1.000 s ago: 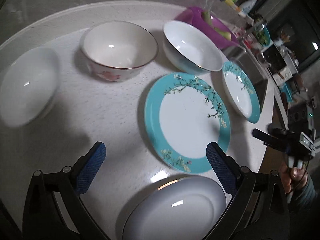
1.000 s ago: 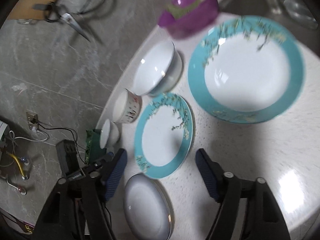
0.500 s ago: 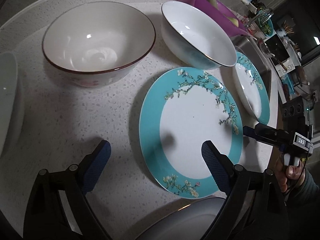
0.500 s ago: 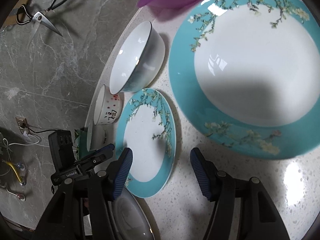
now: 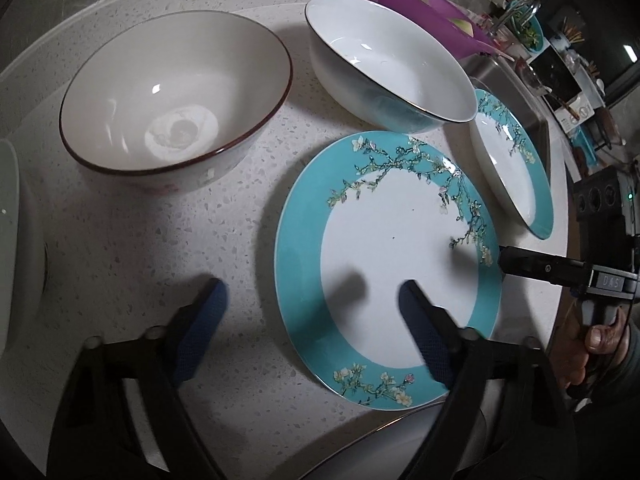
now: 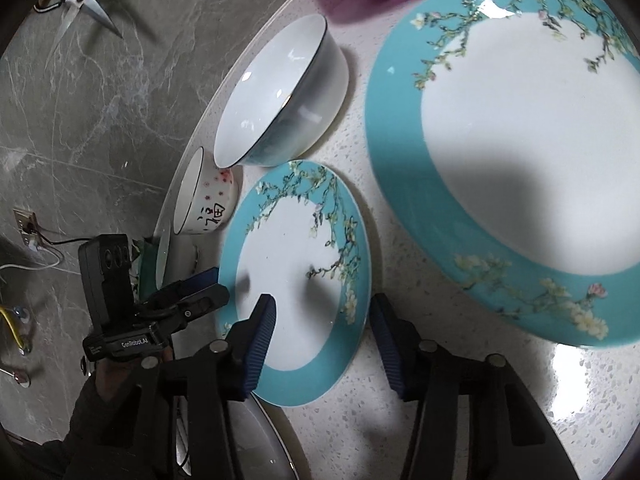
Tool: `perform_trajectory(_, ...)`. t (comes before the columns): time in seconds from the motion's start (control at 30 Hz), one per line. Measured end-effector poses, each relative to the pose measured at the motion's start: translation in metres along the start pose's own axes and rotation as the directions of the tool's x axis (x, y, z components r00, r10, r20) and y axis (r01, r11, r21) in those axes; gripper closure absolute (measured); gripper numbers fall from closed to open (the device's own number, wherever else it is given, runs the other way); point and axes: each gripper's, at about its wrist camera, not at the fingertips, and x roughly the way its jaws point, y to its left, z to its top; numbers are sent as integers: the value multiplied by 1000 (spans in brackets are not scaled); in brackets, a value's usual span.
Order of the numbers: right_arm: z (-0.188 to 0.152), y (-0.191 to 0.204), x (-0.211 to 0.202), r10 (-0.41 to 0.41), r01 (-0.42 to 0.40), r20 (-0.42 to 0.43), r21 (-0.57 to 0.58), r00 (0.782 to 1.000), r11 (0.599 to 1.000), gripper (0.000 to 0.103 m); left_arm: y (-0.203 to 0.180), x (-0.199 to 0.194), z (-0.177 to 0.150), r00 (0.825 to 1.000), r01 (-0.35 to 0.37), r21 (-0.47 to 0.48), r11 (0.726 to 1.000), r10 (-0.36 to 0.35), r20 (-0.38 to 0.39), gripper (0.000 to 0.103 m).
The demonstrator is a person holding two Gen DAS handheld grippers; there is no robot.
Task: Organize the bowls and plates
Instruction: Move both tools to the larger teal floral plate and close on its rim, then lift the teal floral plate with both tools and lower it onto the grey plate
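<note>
A small teal-rimmed floral plate [image 5: 384, 264] lies on the white speckled table [image 5: 180, 232]; it also shows in the right wrist view [image 6: 292, 284]. My left gripper [image 5: 312, 304] is open, its jaws straddling the plate's left rim. My right gripper [image 6: 320, 320] is open, straddling the plate's opposite rim; it shows from the left wrist [image 5: 560, 268]. A larger teal plate [image 6: 516, 152] sits beyond. A red-rimmed bowl [image 5: 176, 100] and a white bowl [image 5: 388, 64] stand behind.
A purple container [image 5: 420, 4] sits at the table's back by a sink. A white plate's rim [image 5: 380, 440] lies under the left gripper, another white dish [image 5: 12, 240] at far left. Scissors [image 6: 84, 4] lie on the grey floor.
Both grippers have moved in toward the small teal plate from opposite sides and lowered over its rim. The dishes have not moved.
</note>
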Motion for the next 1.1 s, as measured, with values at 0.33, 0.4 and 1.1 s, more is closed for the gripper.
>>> perform_trajectory(0.33,3,6,5,-33,33,-17,-8,999,999,54,2,-2,1,1000,4,-11,1000,-4,0,70)
perform_trajectory(0.4,4,8,5,-74,73,-21,-23,997,997,65,8,-3,1,1000,-21,-26,999,21,-2,84)
perform_trajectory(1.1,7,16,3,-163,162,-9,-48,987,986,91,-1,-11,-4,990,-144,3,990,144,-6,88)
